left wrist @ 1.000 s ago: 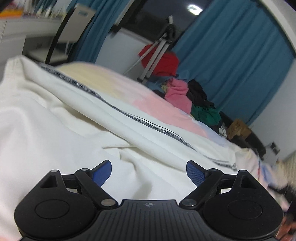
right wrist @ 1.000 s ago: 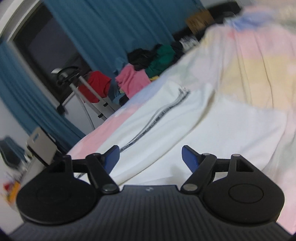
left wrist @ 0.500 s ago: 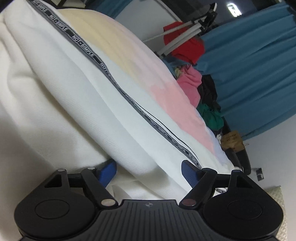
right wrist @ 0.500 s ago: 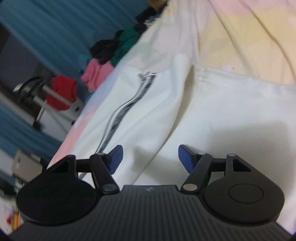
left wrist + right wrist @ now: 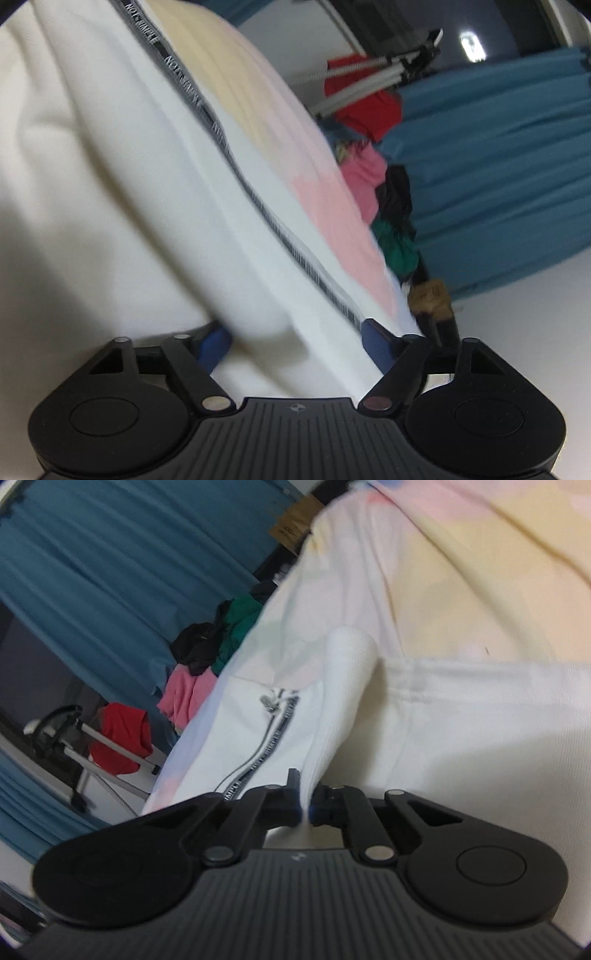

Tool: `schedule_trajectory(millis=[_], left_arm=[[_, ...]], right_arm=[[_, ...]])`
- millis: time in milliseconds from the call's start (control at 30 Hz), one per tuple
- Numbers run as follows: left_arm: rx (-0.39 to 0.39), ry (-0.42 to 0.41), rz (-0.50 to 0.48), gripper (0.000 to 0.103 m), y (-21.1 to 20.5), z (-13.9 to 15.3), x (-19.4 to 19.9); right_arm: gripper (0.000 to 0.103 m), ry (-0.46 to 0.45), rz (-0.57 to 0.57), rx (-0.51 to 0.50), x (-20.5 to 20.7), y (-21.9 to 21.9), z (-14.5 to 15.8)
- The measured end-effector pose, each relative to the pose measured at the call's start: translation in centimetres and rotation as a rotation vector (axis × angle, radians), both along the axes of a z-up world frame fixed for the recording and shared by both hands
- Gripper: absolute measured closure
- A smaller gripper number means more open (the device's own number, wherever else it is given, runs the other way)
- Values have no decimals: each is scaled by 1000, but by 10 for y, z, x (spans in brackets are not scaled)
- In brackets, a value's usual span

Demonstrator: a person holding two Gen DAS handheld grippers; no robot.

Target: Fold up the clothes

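On the bed, spread over a pastel bedsheet [image 5: 480, 572] of soft yellow, pink and white patches, lies the white knitted garment with a black-and-white lettered tape trim [image 5: 110, 184], its cloth bunched into thick folds. Seen through the left wrist camera, the left gripper [image 5: 295, 339] sits low against the garment with its blue-padded fingers [image 5: 373, 341] spread apart; a rounded fold of the white cloth bulges between them, touching or nearly touching both pads, and they are not closed on it. The lettered trim [image 5: 207, 110] runs diagonally from the upper left down to the right-hand pad.

Through the right wrist camera, the right gripper [image 5: 306, 808] has its fingers drawn together and clamped on a narrow ribbed strip of the same white garment [image 5: 343, 686], which rises from the pinch as a standing ridge with a rounded end. Just beside that ridge on the left, the trim [image 5: 273, 738] curves along the cloth and ends at a small metal zip pull [image 5: 271, 703].

Beyond the bed's far edge, a heap of loose clothes in pink, black and green [image 5: 207, 664] is piled up, with a red cloth [image 5: 122, 738] draped over a metal tripod stand [image 5: 369, 85] near it. Teal pleated curtains [image 5: 498, 166] hang behind, and a brown cardboard box [image 5: 295, 520] stands near the bed's corner.
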State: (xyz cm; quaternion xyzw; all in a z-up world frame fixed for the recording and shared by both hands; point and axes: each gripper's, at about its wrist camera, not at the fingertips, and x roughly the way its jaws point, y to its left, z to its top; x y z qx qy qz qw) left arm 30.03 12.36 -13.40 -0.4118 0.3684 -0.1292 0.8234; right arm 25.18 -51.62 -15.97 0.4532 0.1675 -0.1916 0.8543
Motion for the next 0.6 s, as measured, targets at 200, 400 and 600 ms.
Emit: schedule_trajectory(millis=[200, 400, 600], left_arm=[[-34, -73, 59, 99, 10, 3, 16], [-61, -210, 90, 100, 27, 44, 24], [-66, -324, 115, 99, 39, 84, 45]], right_arm=[[97, -65, -19, -109, -11, 14, 33], [97, -245, -19, -286, -42, 61, 119], [97, -338, -82, -450, -13, 92, 201]])
